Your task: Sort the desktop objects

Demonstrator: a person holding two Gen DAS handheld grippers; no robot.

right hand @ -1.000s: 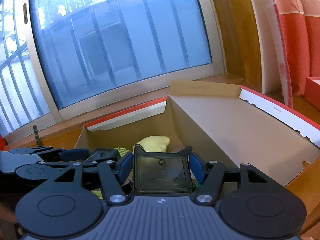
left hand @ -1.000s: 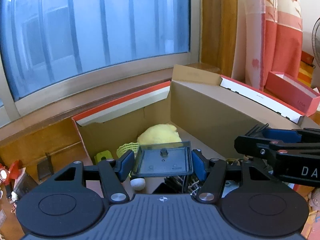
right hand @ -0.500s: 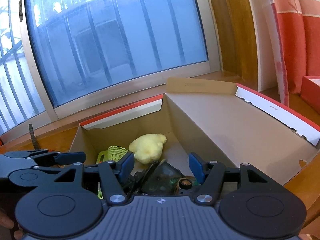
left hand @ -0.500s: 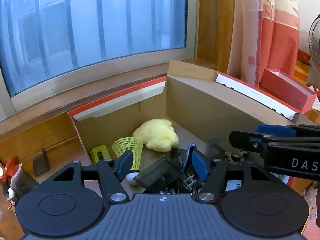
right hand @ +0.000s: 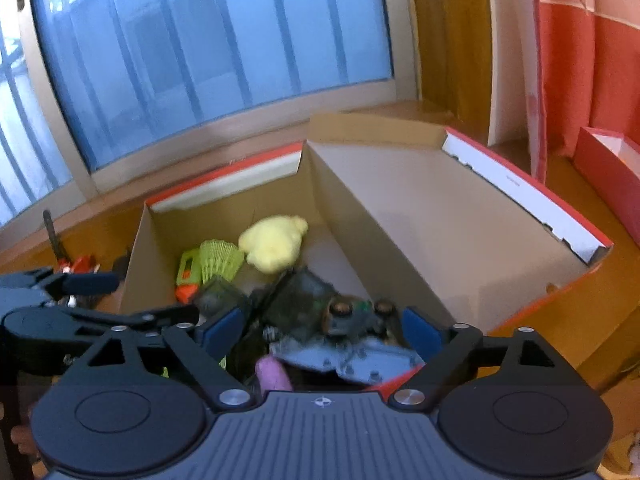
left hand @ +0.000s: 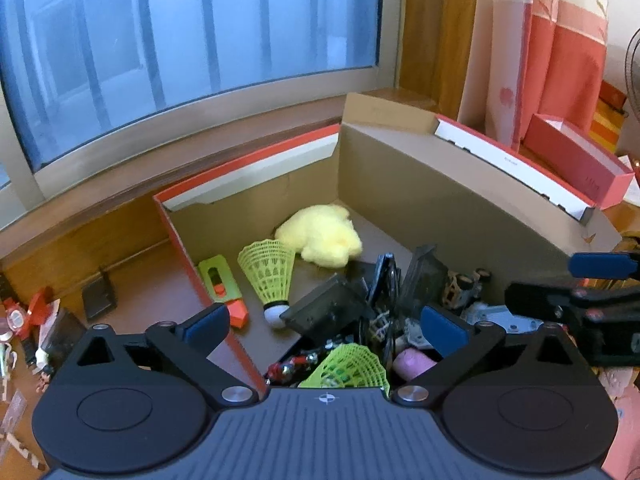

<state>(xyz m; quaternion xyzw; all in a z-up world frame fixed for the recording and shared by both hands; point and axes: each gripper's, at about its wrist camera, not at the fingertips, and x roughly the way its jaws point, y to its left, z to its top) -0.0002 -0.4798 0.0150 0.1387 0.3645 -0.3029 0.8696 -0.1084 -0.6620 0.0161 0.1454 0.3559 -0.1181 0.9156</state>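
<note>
An open cardboard box (left hand: 440, 196) with red edges holds sorted clutter: a yellow plush (left hand: 320, 234), a green shuttlecock (left hand: 269, 270), a green-orange cutter (left hand: 222, 286), dark plastic cases (left hand: 326, 308) and a second shuttlecock (left hand: 350, 366). My left gripper (left hand: 326, 326) hangs open over the box's near left wall, nothing between its fingers. My right gripper (right hand: 322, 330) is open too, above a dark case (right hand: 304, 302), a grey toy part (right hand: 360, 354) and a pink lump (right hand: 272, 372). The same plush (right hand: 274, 242) lies deeper in the box (right hand: 420, 216).
Small red and dark items (left hand: 28, 316) are scattered on the wooden desk left of the box. A long red box (left hand: 576, 160) lies at the right near the curtain (left hand: 560, 40). A window sill (left hand: 180, 152) runs behind.
Both grippers opened and let go of the dark plastic cases, which dropped into the box. Both then drew back and tilted down, showing more of the box's contents.
</note>
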